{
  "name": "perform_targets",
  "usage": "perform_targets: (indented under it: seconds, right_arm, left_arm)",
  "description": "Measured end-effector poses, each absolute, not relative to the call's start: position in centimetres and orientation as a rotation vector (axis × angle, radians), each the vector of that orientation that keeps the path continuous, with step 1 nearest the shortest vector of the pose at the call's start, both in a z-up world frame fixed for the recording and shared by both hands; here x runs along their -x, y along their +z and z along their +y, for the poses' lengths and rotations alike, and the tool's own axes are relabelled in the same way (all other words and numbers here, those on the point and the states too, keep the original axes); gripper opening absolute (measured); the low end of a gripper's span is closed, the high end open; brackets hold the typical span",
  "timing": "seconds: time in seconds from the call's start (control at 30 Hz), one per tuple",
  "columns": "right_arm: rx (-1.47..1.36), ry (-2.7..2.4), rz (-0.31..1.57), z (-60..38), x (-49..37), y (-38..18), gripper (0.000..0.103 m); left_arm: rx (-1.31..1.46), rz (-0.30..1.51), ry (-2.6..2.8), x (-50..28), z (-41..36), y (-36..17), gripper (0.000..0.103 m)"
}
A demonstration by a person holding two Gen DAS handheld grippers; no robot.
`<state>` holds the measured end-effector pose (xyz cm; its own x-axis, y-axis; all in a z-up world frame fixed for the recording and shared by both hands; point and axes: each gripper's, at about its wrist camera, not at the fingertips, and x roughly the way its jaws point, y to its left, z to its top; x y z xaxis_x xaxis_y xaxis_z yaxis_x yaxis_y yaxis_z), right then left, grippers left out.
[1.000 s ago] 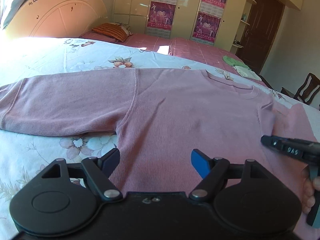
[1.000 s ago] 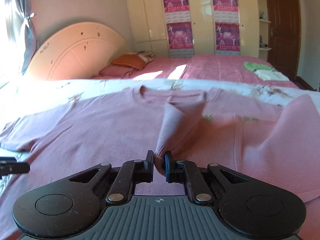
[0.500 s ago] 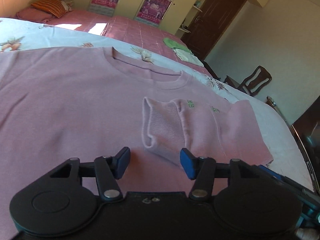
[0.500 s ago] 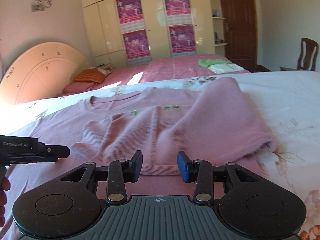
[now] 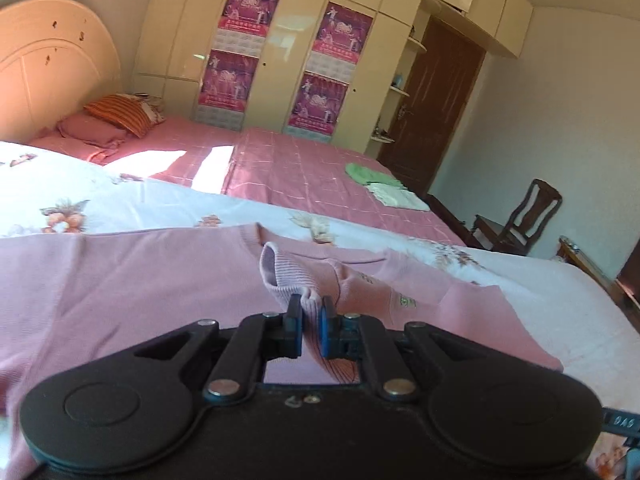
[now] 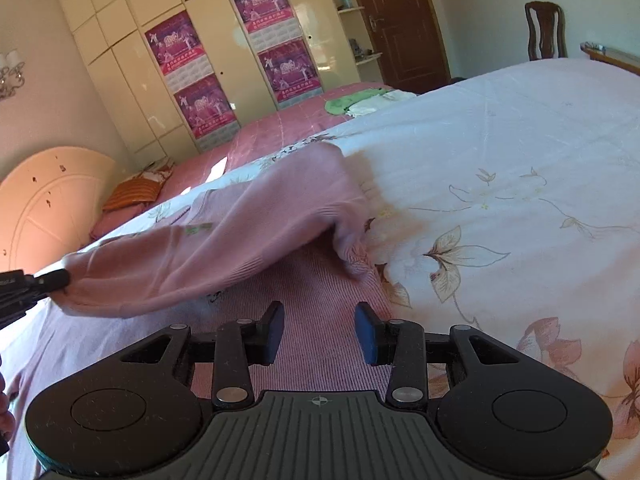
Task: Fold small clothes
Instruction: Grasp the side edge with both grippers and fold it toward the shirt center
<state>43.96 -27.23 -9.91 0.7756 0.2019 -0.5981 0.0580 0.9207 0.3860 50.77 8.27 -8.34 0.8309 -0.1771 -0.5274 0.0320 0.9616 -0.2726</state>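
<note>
A pink ribbed sweater [image 5: 132,280] lies flat on a floral white bedspread [image 5: 120,204]. Its right sleeve [image 5: 296,276] is folded in over the chest. My left gripper [image 5: 311,322] is shut on the cuff of that sleeve and holds it lifted a little. In the right wrist view the sleeve [image 6: 224,248] hangs raised from the left gripper's tip [image 6: 48,280] at the far left. My right gripper [image 6: 320,334] is open and empty, low over the sweater's hem [image 6: 320,280] near its right edge.
The bedspread [image 6: 500,184] stretches to the right. A pink bed [image 5: 304,168] behind holds folded green and white clothes [image 5: 380,188] and pillows [image 5: 116,116]. A wardrobe with posters [image 5: 280,60], a door and a wooden chair [image 5: 528,216] stand beyond.
My left gripper has shut on the folded sleeve's cuff and lifted it. My right gripper stayed open and swung right, toward the sweater's right edge.
</note>
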Motion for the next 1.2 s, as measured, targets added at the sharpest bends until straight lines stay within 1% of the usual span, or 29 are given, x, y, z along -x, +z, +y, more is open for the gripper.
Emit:
perform_targets:
  seconds: [0.1, 0.17, 0.23, 0.27, 0.33, 0.37, 0.4, 0.47, 0.5, 0.53, 0.57, 0.6, 0.67, 0.7, 0.77, 0.83, 0.87, 0.9, 0.93, 0.97, 1.03, 1.2]
  right_arm:
    - [-0.472, 0.103, 0.686, -27.8, -44.5, -9.8, 0.039]
    - [-0.552, 0.113, 0.696, -28.5, -44.8, -10.0, 0.039]
    - [-0.615, 0.122, 0.701, -29.2, -45.3, -9.8, 0.039]
    - [-0.65, 0.128, 0.703, -29.6, -45.6, -9.8, 0.039]
    - [-0.714, 0.124, 0.705, -30.4, -46.1, -10.0, 0.039]
    - [-0.746, 0.12, 0.704, -30.9, -46.3, -10.2, 0.039]
    - [-0.776, 0.113, 0.701, -31.3, -46.6, -10.4, 0.039]
    - [-0.837, 0.093, 0.699, -32.3, -47.4, -10.9, 0.039]
    - [-0.858, 0.083, 0.696, -32.6, -47.6, -11.0, 0.039]
    - [-0.864, 0.076, 0.691, -32.9, -47.6, -11.1, 0.038]
    - [-0.84, 0.062, 0.683, -32.9, -47.5, -10.9, 0.031]
    - [-0.774, 0.024, 0.685, -32.8, -47.5, -10.5, 0.005]
    - [-0.754, 0.003, 0.681, -33.2, -46.9, -10.2, 0.004]
    - [-0.755, 0.012, 0.674, -33.4, -46.3, -10.2, 0.004]
    - [-0.659, 0.054, 0.745, -32.9, -46.1, -10.0, 0.004]
    - [-0.563, 0.101, 0.756, -32.7, -45.2, -9.0, 0.006]
    - [-0.515, 0.098, 0.73, -32.9, -44.6, -8.2, 0.011]
    - [-0.491, 0.094, 0.699, -33.3, -44.2, -7.5, 0.029]
    - [-0.497, 0.103, 0.67, -34.0, -44.2, -7.0, 0.044]
    - [-0.509, 0.118, 0.654, -34.4, -44.7, -6.8, 0.044]
    - [-0.516, 0.12, 0.643, -34.8, -47.3, -6.5, 0.043]
    - [-0.503, 0.165, 0.669, -33.8, -53.6, -8.0, 0.043]
  left_arm:
    - [0.259, 0.658, -0.108, -51.2, 9.5, -9.9, 0.009]
    - [0.236, 0.686, -0.09, -51.3, 9.6, -10.5, 0.017]
    - [0.245, 0.672, -0.087, -51.1, 9.8, -10.6, 0.031]
    - [0.256, 0.669, -0.091, -51.2, 9.9, -10.6, 0.034]
    - [0.266, 0.673, -0.079, -51.4, 10.3, -10.8, 0.044]
    - [0.28, 0.679, -0.078, -51.8, 10.5, -11.0, 0.044]
    - [0.303, 0.691, -0.081, -52.3, 10.7, -11.4, 0.044]
    - [0.366, 0.738, -0.081, -53.3, 11.3, -12.4, 0.04]
    - [0.397, 0.756, -0.079, -53.7, 11.7, -12.9, 0.037]
    - [0.417, 0.758, -0.08, -53.9, 12.0, -13.3, 0.033]
    - [0.43, 0.754, -0.085, -54.2, 12.2, -13.5, 0.027]
    - [0.436, 0.746, -0.09, -54.3, 12.3, -13.3, 0.008]
    - [0.416, 0.652, -0.088, -53.4, 12.0, -12.2, 0.008]
    - [0.364, 0.636, -0.08, -53.2, 11.5, -11.6, 0.008]
    - [0.296, 0.667, -0.063, -53.1, 10.8, -11.6, 0.01]
    - [0.274, 0.697, -0.033, -53.0, 11.2, -12.0, 0.03]
    - [0.272, 0.69, -0.015, -52.8, 11.6, -12.1, 0.038]
    - [0.279, 0.663, -0.006, -52.6, 12.2, -12.0, 0.054]
    - [0.292, 0.645, -0.009, -52.6, 12.7, -12.0, 0.055]
    - [0.306, 0.648, -0.016, -53.0, 13.0, -12.0, 0.054]
    - [0.334, 0.667, -0.045, -54.1, 13.2, -12.2, 0.048]
    - [0.301, 0.71, -0.074, -56.2, 12.2, -13.4, 0.047]
